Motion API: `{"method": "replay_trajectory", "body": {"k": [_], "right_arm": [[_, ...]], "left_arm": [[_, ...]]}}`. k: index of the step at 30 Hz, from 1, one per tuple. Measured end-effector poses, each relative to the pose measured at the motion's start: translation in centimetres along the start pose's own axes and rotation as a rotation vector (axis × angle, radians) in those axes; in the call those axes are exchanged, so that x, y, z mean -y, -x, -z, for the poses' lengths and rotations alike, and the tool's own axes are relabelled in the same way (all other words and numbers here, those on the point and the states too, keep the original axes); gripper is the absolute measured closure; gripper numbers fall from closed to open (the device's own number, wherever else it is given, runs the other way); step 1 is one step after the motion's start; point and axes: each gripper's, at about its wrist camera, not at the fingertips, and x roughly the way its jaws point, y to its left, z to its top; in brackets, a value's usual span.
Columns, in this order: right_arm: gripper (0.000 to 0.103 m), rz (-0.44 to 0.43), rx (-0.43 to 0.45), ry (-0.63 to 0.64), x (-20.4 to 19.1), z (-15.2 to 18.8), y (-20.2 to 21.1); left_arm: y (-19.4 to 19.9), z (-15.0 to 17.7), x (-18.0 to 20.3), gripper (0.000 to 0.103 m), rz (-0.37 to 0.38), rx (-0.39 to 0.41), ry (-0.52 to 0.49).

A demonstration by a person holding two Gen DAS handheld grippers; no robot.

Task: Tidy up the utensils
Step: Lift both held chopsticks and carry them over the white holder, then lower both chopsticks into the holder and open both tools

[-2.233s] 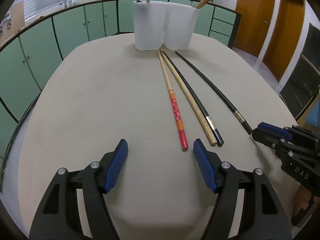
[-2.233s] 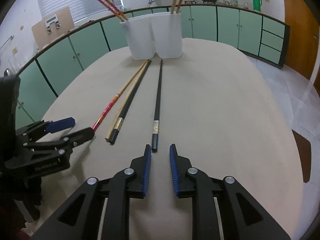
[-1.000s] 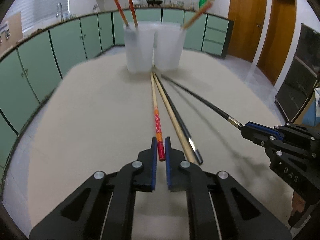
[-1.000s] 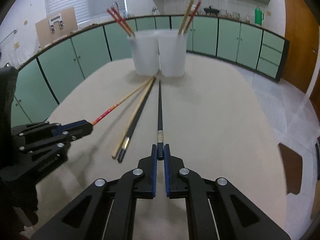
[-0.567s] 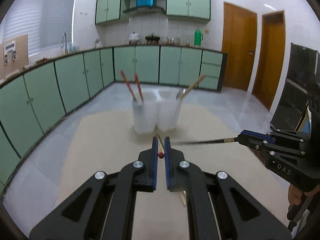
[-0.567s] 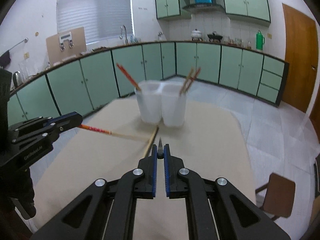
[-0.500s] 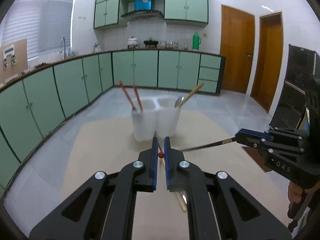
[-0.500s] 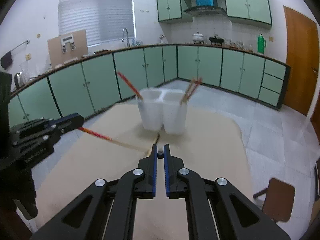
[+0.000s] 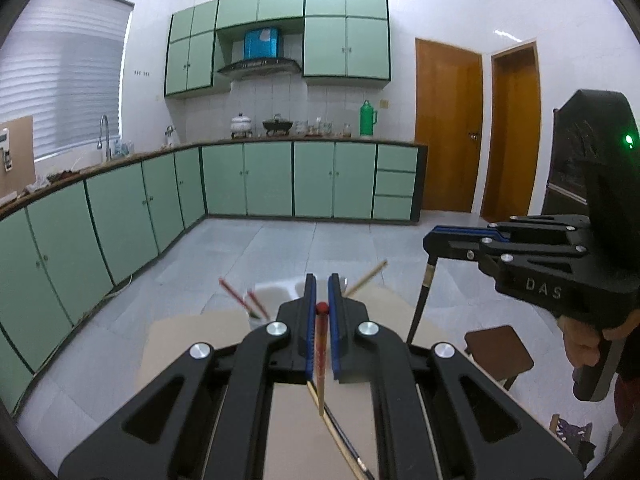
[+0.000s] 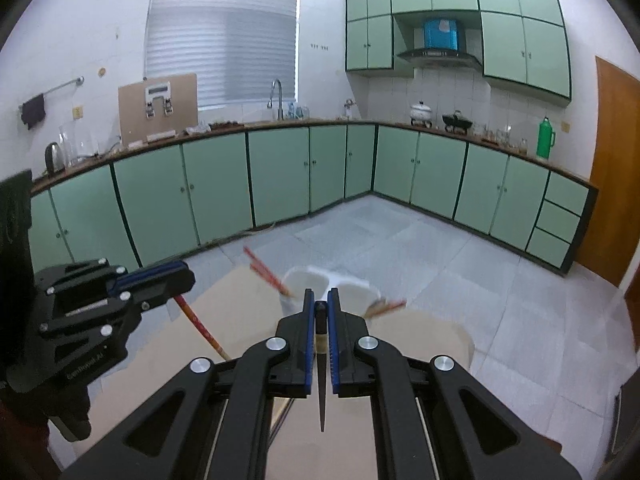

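Left claw (image 9: 322, 300): red chopstick (image 9: 320, 354) hanging tip-down

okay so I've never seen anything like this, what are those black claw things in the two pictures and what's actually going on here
There is no robot here: a person holds two handheld pincers, one in each hand, each with a fisheye camera looking out along its fingers. One picture is from the left gripper, the other from the right gripper.

Both are raised above a beige table in a kitchen. The left one is shut on a red-ended chopstick, the right one on a black chopstick; both sticks hang downward. Two joined white cups on the table already hold chopsticks. Two more chopsticks lie on the table.
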Motion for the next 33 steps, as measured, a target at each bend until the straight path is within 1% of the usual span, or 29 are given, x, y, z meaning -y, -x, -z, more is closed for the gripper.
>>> {"method": "replay_trajectory", "body": {"k": [4,7,10,13,16,19,24,29,33], "right_arm": [[0.097,0.008,0.062,-0.011,1.0,-3.2,0.1],[0.097,-0.018,0.113,-0.055,1.9,-5.8,-0.2],[0.097,0.005,0.165,-0.06,2.4,-8.0,-0.9],[0.097,0.022,0.202,-0.071,3.1,-9.6,-2.2],[0.097,0.046,0.221,-0.075,3.7,-10.2,-4.3],[0.097,0.063,0.208,-0.081,4.2,-10.0,-6.6],[0.097,0.066,0.142,-0.109,5.2,-8.2,-11.0],[0.097,0.065,0.074,-0.12,5.7,-6.0,-13.7],[0.097,0.054,0.034,-0.12,5.6,-4.7,-14.6]], "left_arm": [[-0.6,-3.0,0.0,0.098,-0.011,0.06,-0.013],[-1.6,-5.3,-0.3,0.098,-0.018,0.096,-0.011],[-3.4,-7.5,-0.6,0.098,-0.045,0.135,-0.019],[-5.4,-8.9,-1.1,0.098,-0.062,0.15,-0.018],[-7.9,-9.3,-1.6,0.098,-0.093,0.151,-0.027],[-10.4,-8.6,-2.2,0.098,-0.101,0.118,-0.026],[-14.1,-6.6,-3.5,0.098,-0.103,0.043,-0.007],[-16.3,-4.7,-4.8,0.098,-0.1,-0.026,0.011],[-17.1,-3.8,-5.6,0.097,-0.1,-0.057,0.016]]}}
